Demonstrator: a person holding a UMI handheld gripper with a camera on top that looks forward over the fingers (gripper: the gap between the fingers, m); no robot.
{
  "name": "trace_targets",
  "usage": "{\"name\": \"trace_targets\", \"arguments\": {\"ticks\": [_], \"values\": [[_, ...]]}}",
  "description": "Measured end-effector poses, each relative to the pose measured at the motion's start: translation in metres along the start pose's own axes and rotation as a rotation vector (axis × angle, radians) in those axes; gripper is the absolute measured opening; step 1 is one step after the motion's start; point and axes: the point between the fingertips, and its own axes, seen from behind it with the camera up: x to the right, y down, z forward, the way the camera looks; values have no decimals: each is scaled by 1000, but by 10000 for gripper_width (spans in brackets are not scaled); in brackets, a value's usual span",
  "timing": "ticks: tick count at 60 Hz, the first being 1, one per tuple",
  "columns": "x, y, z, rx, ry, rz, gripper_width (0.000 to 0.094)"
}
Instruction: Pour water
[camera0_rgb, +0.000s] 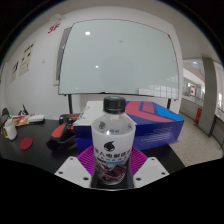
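- The fingers (112, 172) pinch the bottle (113, 140) at its label, a pink pad on each side.
- The bottle stands upright, long axis vertical, black cap (114, 104) on top.
- Beyond it: a dark table (40, 158), a blue box (160, 118), a whiteboard (120, 55).
- Likely the carrying step; next, uncapping, then a tilt over some vessel, none seen.

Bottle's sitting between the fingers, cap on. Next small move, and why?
Probably lift the bottle straight up a little. It stands upright between the gripper fingers, close against the magenta pads, black cap on, so the grasp looks made. No cup or other vessel shows ahead, only a blue box, so tilting looks premature.
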Motion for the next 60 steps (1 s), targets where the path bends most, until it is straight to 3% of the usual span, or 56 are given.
{"name": "trace_targets", "arguments": {"ticks": [8,16,30,40,49,60], "values": [[3,-6,-4,11,48,-30,401],[7,-46,-14,44,143,-110,400],[-31,-190,-57,193,396,-516,401],[-140,-285,-81,300,523,-963,400],[-271,-305,-67,373,495,-1399,399],[-395,-247,-31,379,350,-1883,401]]}}
